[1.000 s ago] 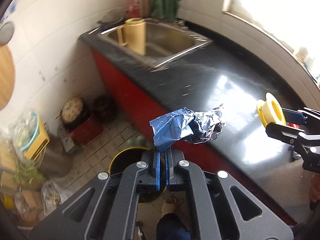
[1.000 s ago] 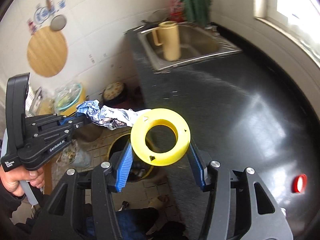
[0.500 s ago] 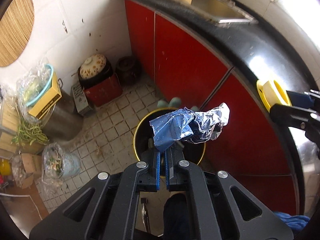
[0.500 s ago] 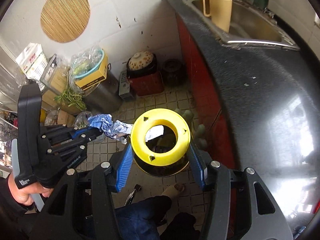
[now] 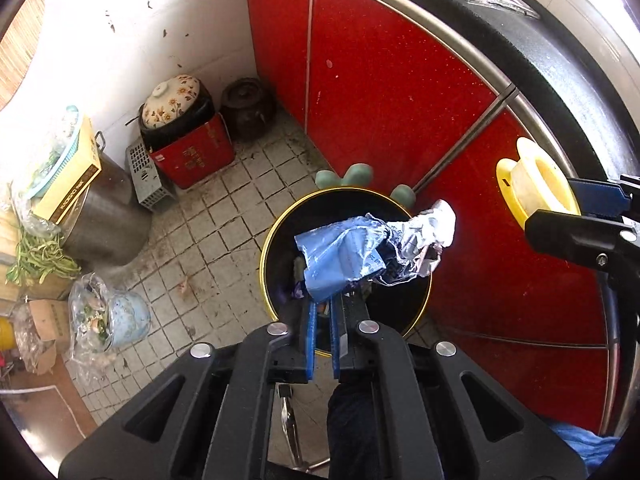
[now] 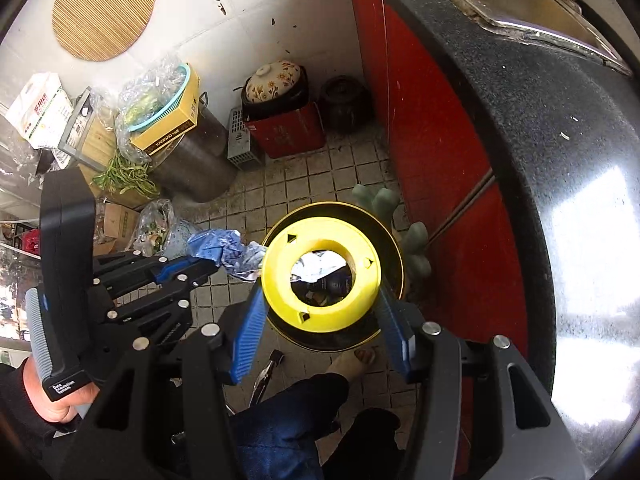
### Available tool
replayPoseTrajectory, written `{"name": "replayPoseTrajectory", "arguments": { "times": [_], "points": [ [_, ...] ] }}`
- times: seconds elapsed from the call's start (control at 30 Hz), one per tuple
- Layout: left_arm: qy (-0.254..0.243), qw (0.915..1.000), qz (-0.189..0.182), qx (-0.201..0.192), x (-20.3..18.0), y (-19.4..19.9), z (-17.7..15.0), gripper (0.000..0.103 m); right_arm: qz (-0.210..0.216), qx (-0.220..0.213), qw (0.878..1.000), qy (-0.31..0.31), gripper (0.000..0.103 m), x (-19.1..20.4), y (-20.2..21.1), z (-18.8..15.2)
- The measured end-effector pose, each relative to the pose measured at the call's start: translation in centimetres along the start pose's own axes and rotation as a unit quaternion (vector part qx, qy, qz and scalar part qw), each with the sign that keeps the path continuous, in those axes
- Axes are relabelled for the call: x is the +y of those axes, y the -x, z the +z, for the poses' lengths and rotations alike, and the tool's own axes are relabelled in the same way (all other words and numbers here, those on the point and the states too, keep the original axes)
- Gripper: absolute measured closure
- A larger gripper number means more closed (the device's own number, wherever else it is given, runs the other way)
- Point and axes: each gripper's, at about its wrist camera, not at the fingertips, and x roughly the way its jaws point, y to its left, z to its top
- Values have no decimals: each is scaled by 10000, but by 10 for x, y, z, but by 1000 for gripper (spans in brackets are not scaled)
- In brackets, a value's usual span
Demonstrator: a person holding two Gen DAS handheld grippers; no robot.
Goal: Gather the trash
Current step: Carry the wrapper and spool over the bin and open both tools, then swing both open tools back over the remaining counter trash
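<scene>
Two loads hang over the bin [image 5: 276, 248] on the floor. We see the left hand-held gripper [image 5: 323, 312] clamped on a crumpled wrapper [image 5: 360, 252], directly above the opening. Our right hand-held gripper [image 6: 320, 312] grips a yellow spool [image 6: 320, 280], also above the bin.

One trash bin [image 5: 276, 240], one crumpled wrapper [image 5: 360, 252] and one yellow spool [image 6: 320, 276] show. Two grippers appear: left gripper [image 5: 324, 316], right gripper [image 6: 320, 320]. Two lidded pots [image 5: 176, 100] stand by the wall.
</scene>
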Motion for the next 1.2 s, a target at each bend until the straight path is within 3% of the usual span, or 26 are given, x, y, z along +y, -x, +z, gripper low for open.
{"name": "replayPoseTrajectory", "arguments": {
  "times": [0.07, 0.1, 0.13, 0.37, 0.47, 0.6, 0.7, 0.8, 0.93, 1.03, 1.13, 1.2],
  "points": [
    [-23, 10000, -37, 76, -1, -3, 1, 81, 35, 49, 10000, -34, 45, 0, -3, 2],
    [-44, 9999, -26, 112, -1, -4, 2, 48, 27, 64, 10000, -44, 42, 0, -4, 3],
    [-64, 10000, 34, 67, -1, -3, 2, 28, 8, 56, 10000, -42, 41, 0, -3, 3],
    [-238, 9997, 8, -109, -9, 12, 0, 28, 59, -83, 9998, -173, 34, -11, 19, -4],
    [-460, 9987, 0, -226, -27, 25, 2, 21, 24, -360, 9988, -337, 30, -29, 50, -14],
    [-949, 9939, -156, -542, -74, 51, 11, 13, -306, -890, 9931, -694, 25, -66, 104, -37],
    [-1545, 9838, -448, -789, -131, 72, 22, 11, -680, -1405, 9797, -1256, 21, -112, 158, -71],
    [-2303, 9641, -849, -1016, -204, 92, 31, 11, -1187, -1786, 9581, -1899, 20, -160, 211, -116],
    [-3324, 9217, -1519, -1300, -310, 120, 29, 10, -1836, -2181, 9158, -2829, 19, -218, 276, -194],
    [-3995, 8848, -1966, -1378, -386, 138, 15, 10, -2154, -2338, 8886, -3307, 19, -245, 308, -249],
    [-4411, 8583, -2242, -1357, -442, 148, -3, 10, -2394, -2368, 8688, -3630, 19, -261, 330, -300],
    [-4615, 8451, -2339, -1348, -470, 155, -19, 10, -2513, -2370, 8606, -3744, 19, -267, 337, -327]
  ]
}}
